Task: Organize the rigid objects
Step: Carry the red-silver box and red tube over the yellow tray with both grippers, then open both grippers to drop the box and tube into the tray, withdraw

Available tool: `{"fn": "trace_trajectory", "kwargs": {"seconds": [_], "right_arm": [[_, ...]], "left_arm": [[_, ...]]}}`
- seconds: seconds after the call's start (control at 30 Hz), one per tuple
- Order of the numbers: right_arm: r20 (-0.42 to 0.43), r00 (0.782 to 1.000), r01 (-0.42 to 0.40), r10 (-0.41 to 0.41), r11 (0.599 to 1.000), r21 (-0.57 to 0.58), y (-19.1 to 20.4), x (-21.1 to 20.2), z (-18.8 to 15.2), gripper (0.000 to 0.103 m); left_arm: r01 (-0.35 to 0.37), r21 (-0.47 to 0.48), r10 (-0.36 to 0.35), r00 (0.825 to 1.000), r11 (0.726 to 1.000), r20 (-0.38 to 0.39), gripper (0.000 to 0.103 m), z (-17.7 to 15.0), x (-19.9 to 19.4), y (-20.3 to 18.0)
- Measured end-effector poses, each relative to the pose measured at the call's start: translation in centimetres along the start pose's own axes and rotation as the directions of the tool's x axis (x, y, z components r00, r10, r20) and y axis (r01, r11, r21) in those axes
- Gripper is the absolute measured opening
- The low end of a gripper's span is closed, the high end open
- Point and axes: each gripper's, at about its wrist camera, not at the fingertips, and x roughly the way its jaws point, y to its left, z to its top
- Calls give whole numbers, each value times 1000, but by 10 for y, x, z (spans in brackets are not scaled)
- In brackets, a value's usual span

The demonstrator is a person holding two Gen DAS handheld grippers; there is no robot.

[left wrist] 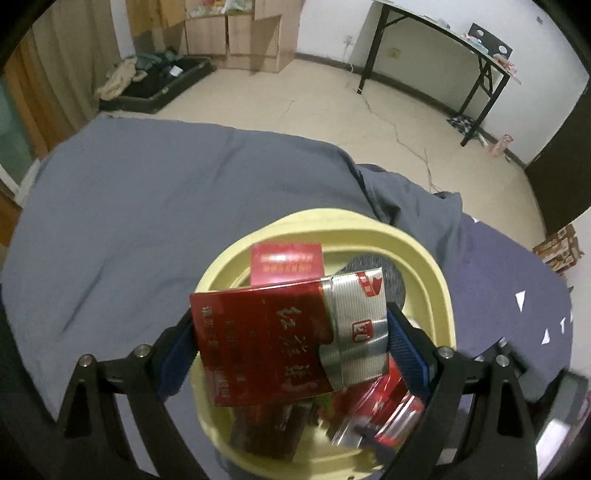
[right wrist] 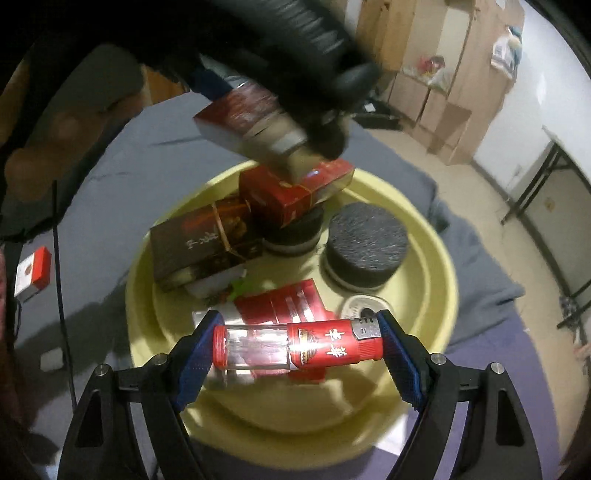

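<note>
My left gripper (left wrist: 291,339) is shut on a red and silver cigarette box (left wrist: 280,339) and holds it above the yellow basin (left wrist: 428,266). In the right wrist view the same box (right wrist: 251,125) hangs blurred over the basin's far side. My right gripper (right wrist: 297,345) is shut on a red and clear lighter (right wrist: 295,347), held crosswise above the near part of the basin (right wrist: 436,258). Inside the basin lie a dark brown box (right wrist: 207,243), a red box (right wrist: 291,192), flat red packs (right wrist: 284,302) and two dark round lidded jars (right wrist: 365,247).
The basin sits on a bed with a grey-blue sheet (left wrist: 147,206). A small red and white box (right wrist: 33,273) lies on the sheet to the left. Beyond the bed are a tiled floor, a black folding table (left wrist: 461,48), wooden cabinets (left wrist: 236,33) and an open suitcase (left wrist: 155,81).
</note>
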Motion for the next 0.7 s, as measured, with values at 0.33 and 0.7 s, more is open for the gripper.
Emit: {"fn": "trace_trajectory", "kwargs": {"seconds": [0.33,0.7], "right_arm": [[4,999,-43,42,998,54,-12,42,6,83],[135,984,-137,120,983,119,-38,-10,2,103]], "left_arm": [[5,-9,-6,999,1000,-53,95,2,39,11],[106,-36,-101,988,994,115,103,-44,-70,21]]}}
